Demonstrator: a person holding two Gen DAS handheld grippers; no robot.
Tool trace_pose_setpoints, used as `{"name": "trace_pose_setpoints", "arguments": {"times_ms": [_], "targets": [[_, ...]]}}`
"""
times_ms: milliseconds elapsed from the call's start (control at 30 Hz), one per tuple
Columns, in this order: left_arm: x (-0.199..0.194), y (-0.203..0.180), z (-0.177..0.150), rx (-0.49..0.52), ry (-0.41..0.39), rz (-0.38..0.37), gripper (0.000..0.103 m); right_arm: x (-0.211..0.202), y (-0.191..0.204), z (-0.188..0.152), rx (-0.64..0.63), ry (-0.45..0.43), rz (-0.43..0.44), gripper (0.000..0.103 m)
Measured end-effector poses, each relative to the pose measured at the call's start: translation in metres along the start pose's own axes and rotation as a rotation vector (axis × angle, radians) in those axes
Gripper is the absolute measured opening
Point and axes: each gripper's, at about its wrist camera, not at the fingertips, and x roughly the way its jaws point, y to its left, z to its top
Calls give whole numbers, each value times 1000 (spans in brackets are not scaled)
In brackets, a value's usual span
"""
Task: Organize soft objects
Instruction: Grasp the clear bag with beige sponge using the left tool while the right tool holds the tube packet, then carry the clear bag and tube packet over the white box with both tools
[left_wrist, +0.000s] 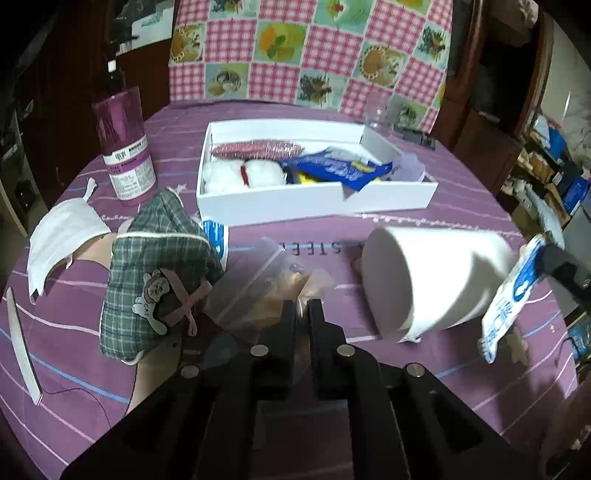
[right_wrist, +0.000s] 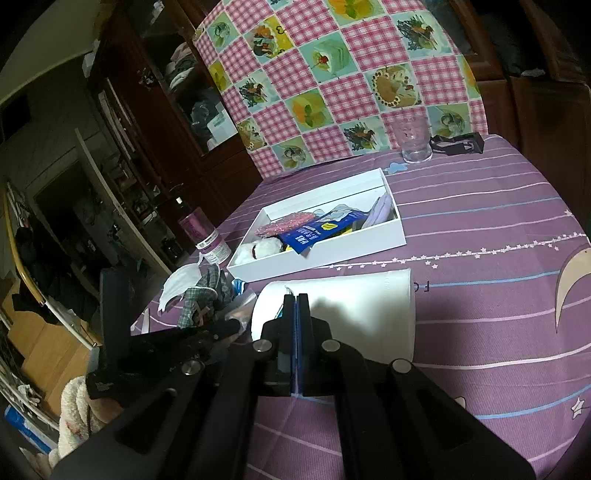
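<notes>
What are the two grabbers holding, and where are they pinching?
The left gripper pinches the clear plastic bag at its near edge. The right gripper pinches the blue-and-white packet by its top edge.

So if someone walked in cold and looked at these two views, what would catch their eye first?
Probably the white box in the middle of the purple table, already holding white fluffy pieces and a blue packet. Nearer, a big white roll lies on its side. The right tool is shut on a blue-and-white pouch, and the left tool pinches a clear plastic bag beside a green plaid pouch.
</notes>
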Motion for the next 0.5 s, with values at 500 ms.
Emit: {"name": "trace_pose_setpoints", "arguments": {"times_ms": [500], "targets": [[-37, -1, 13, -30, -95, 77, 5, -5, 22, 13, -54, 3, 37, 1]]}}
